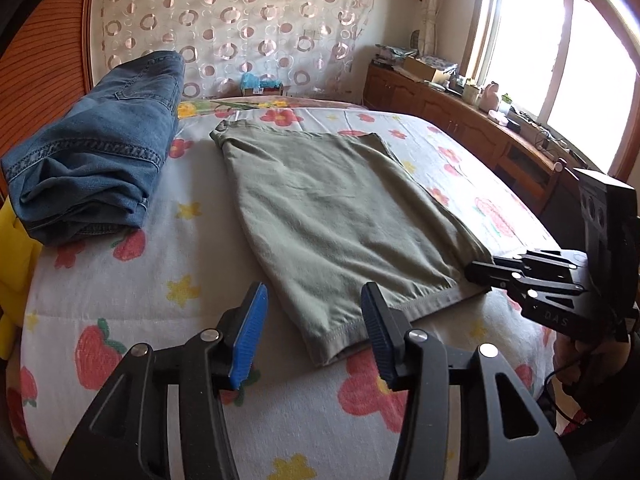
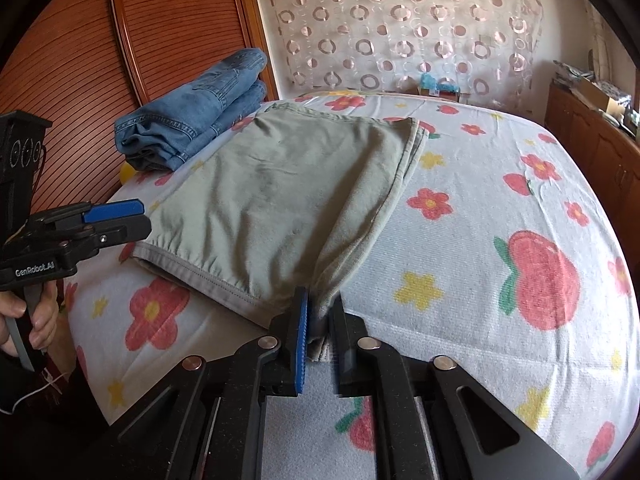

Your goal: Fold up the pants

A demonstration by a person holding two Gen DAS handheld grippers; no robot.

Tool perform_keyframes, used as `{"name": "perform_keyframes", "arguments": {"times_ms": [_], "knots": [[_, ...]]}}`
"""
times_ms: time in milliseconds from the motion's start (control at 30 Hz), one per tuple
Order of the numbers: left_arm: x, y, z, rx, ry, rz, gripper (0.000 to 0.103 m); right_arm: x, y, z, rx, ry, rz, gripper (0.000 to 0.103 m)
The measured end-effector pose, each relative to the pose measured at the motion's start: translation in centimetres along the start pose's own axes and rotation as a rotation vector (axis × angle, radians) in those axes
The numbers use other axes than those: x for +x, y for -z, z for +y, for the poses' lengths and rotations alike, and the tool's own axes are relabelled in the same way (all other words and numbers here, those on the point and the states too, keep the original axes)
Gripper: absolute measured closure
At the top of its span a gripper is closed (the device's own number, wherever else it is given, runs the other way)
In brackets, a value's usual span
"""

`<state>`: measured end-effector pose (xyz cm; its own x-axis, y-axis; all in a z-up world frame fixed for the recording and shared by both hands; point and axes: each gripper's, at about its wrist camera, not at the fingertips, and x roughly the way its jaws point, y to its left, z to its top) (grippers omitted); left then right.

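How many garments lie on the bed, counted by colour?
Green pants: 1
Blue jeans: 1
Total: 2

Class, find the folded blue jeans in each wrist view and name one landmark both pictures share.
Left wrist view: the folded blue jeans lie at upper left on the bed, left of the green pants.
Right wrist view: the folded blue jeans lie at upper left, beyond the green pants, against the wooden headboard.
Shared landmark: the circle-patterned curtain.
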<state>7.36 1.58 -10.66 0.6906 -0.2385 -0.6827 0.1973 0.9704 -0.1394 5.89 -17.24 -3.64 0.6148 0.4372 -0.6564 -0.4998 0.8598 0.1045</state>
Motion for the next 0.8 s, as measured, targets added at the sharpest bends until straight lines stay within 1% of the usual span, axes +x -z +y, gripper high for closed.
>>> {"name": "perform_keyframes", "arguments": {"times_ms": [67,100,133,233,400,500,567,633,667,700,767,800], "knots": [[0.4,0.0,0.0,-0.003,0.007,0.012,0.049,-0.1,0.0,0.0,0.000,0.010,0.000,0.086],[0.6,0.0,0.0,-0.005,0.012,0.020,0.037,-0.2,0.1,-0.1,0.002,0.008,0.000,0.086],[0.8,0.1,0.0,-0.009,0.016,0.021,0.029,-0.2,0.1,-0.1,0.003,0.008,0.001,0.085],[1.1,0.4,0.2,-0.018,0.014,0.027,0.027,-0.4,0.2,-0.2,-0.001,0.009,0.000,0.084],[1.0,0.7,0.6,-0.028,-0.022,0.022,0.027,-0.7,0.2,-0.2,-0.001,0.011,0.000,0.083],[0.6,0.7,1.0,-0.042,-0.016,0.005,0.027,-1.0,0.2,-0.2,-0.002,0.012,0.003,0.078],[0.5,0.7,1.1,-0.045,-0.009,0.001,0.029,-1.1,0.2,-0.2,0.000,0.012,0.006,0.078],[0.4,0.8,1.1,-0.042,-0.004,0.001,0.038,-1.1,0.2,-0.3,0.004,0.011,0.011,0.077],[0.5,0.9,1.0,-0.038,-0.001,0.005,0.041,-1.0,0.2,-0.3,0.005,0.008,0.012,0.077],[0.5,0.9,0.9,-0.036,0.006,0.010,0.047,-1.0,0.2,-0.3,0.005,0.008,0.013,0.077],[0.6,1.1,0.7,-0.039,0.031,0.024,0.053,-1.0,0.2,-0.3,0.006,0.009,0.013,0.077],[0.6,1.2,0.6,-0.045,0.049,0.029,0.059,-1.0,0.2,-0.3,0.004,0.009,0.013,0.077]]}}
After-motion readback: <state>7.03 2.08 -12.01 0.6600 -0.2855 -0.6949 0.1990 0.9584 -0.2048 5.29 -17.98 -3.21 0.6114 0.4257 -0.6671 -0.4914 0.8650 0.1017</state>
